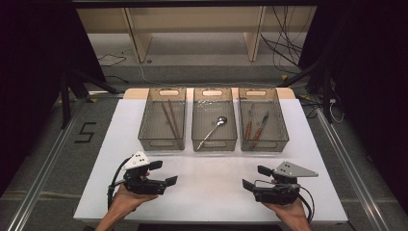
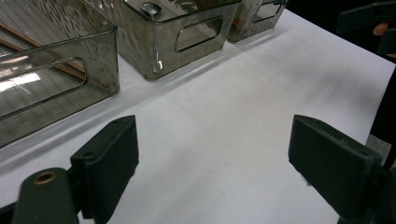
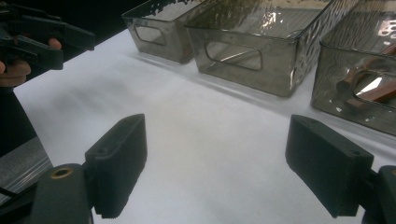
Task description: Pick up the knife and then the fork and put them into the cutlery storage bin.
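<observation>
Three clear smoked bins stand in a row at the back of the white table (image 1: pixel 211 183). The left bin (image 1: pixel 162 118) holds brown chopsticks (image 1: pixel 170 118). A metal spoon (image 1: pixel 214 129) lies in the middle bin (image 1: pixel 214 118). In the right bin (image 1: pixel 263 119) lie red-handled utensils (image 1: pixel 257 128). My left gripper (image 1: pixel 163 173) is open near the front left, jaws wide over bare tabletop (image 2: pixel 215 154). My right gripper (image 1: pixel 252 178) is open at the front right, nothing between its jaws (image 3: pixel 215 154).
The table's front edge runs just under both hands. Beyond the bins is a grey floor with cables (image 1: pixel 284 48) and a wooden shelf frame (image 1: pixel 192 29). Metal rails (image 1: pixel 43 168) flank the table. A "5" mark (image 1: pixel 85 132) is on the floor at left.
</observation>
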